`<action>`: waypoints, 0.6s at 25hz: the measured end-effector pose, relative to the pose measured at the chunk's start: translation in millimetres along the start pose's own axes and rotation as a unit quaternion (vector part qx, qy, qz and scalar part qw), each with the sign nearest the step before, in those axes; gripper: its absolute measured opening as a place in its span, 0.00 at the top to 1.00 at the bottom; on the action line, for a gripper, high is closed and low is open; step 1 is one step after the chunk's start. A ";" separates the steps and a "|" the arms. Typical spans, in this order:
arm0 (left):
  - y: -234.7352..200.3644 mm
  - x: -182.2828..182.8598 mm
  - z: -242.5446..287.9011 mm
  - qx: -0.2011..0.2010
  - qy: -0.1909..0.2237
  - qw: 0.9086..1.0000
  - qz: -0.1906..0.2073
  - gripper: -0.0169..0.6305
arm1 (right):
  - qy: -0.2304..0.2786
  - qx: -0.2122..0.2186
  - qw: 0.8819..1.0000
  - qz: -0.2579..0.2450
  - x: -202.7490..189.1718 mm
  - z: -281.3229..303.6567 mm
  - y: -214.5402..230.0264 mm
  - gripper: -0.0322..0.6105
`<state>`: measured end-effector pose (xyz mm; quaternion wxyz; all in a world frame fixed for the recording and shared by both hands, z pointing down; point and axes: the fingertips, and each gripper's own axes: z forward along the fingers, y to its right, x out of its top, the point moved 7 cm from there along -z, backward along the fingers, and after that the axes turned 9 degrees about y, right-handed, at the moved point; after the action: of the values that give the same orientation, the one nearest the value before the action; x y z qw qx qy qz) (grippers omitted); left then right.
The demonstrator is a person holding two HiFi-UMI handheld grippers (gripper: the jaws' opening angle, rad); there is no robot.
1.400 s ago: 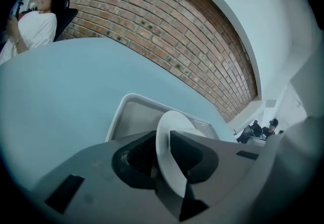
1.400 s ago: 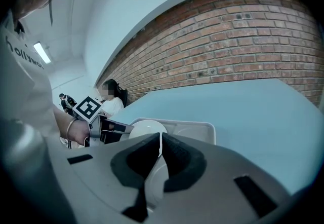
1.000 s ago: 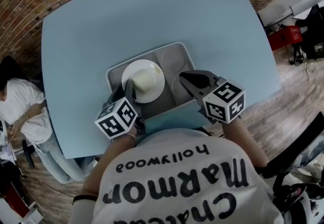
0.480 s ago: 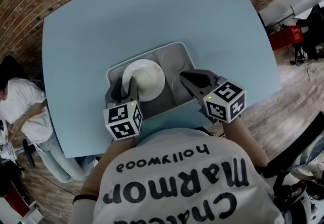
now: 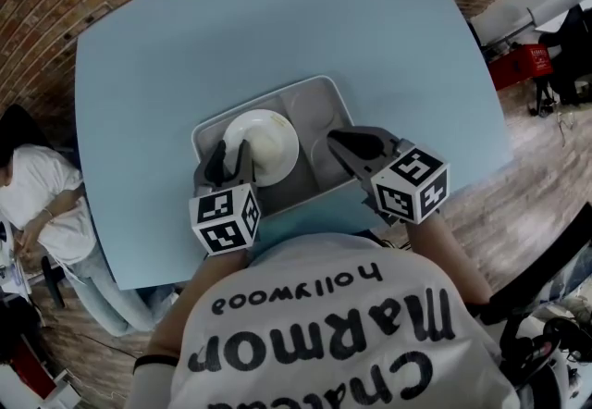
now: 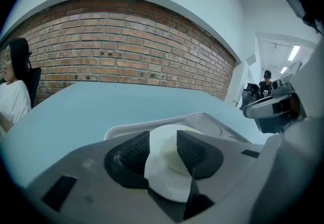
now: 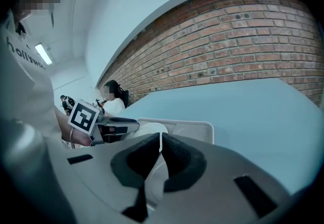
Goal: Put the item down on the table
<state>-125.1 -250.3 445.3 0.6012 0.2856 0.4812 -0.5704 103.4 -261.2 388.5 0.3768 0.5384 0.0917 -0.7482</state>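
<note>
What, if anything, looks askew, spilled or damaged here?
Nothing stands out. The plate lies in the tray, the tray sits flat on the table, and no spill or damage shows.

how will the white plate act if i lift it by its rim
The plate looks rigid and glossy, so it likely keeps its shape but could slip in a pinch. Shallow and flat on the tray, it should slide rather than tip. Probably breakable if dropped.
</note>
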 end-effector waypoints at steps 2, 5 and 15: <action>0.4 -0.1 -0.3 0.000 0.000 1.000 -0.002 0.75 | 0.000 -0.001 1.000 0.000 -0.4 -1.5 0.9 0.92; 2.4 3.3 -2.0 -0.003 0.006 1.000 -0.002 0.75 | 0.002 0.000 1.000 -0.001 0.7 -3.3 1.7 0.92; 11.1 41.0 -23.2 -0.067 0.064 0.995 0.022 0.76 | 0.018 0.026 0.999 -0.023 14.4 4.8 -8.5 0.92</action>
<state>-125.0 -244.3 397.3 0.5990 0.2913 0.5495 -0.5044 92.2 -264.6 375.6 0.3439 0.5592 0.0915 -0.7488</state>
